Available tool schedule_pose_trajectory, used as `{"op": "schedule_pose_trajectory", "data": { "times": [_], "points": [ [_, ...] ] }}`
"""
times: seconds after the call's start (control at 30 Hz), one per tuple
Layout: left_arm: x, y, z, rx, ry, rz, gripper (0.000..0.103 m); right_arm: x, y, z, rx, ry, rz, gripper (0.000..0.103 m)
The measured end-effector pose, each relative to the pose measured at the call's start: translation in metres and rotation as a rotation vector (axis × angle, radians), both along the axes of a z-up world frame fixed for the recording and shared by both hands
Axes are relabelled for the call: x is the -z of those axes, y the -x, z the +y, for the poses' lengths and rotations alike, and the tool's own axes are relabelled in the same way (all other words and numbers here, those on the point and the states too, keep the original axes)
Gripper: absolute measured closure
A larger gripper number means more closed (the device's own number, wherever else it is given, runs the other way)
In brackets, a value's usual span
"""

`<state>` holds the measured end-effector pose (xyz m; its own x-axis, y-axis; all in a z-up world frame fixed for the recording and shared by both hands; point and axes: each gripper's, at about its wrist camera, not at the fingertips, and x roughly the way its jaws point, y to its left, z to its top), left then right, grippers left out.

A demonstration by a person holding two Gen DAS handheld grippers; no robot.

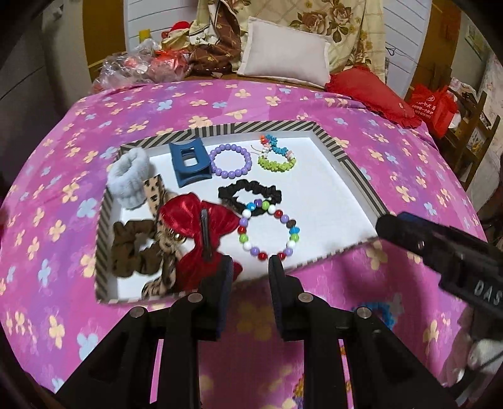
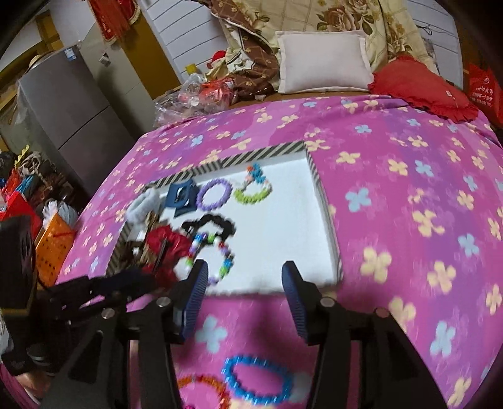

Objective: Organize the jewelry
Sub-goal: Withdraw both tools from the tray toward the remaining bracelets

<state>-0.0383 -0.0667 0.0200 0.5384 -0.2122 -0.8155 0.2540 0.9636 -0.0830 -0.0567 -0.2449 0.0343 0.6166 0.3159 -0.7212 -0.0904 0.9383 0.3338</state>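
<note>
Bed with pink flower-print sheet (image 1: 220,103). White rectangular pillow (image 1: 284,52) at its head, red ruffled cushion (image 1: 371,91) just beside it, floral quilt (image 1: 333,22) behind. Crumpled clear plastic bags (image 1: 125,67) far left. Grey fridge (image 2: 66,119) beside bed.

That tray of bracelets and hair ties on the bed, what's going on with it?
A person is sorting jewelry into the tray using two handheld grippers. The left gripper and right gripper are both open and hold nothing. A blue bracelet and an orange one wait on the bedspread.
</note>
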Motion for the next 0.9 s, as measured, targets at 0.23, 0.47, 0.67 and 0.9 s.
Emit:
{"op": "schedule_pose_trajectory", "data": {
  "times": [0.23,0.47,0.67,0.9],
  "points": [
    [-0.002,0.025,0.010,-0.012,-0.020,-0.018,0.077,-0.002,0.043,0.014,-0.006,0.041,-0.014,0.052],
    [-0.001,0.044,0.014,-0.015,-0.031,-0.028,0.077,-0.002,0.070,0.017,-0.009,0.082,-0.014,0.052],
    [-0.001,0.056,0.015,-0.016,-0.035,-0.035,0.077,0.002,0.086,0.020,-0.007,0.086,-0.004,0.052],
    [-0.003,0.065,0.016,-0.020,-0.034,-0.040,0.077,0.001,0.098,0.017,0.009,0.084,-0.009,0.051]
  ]
}}
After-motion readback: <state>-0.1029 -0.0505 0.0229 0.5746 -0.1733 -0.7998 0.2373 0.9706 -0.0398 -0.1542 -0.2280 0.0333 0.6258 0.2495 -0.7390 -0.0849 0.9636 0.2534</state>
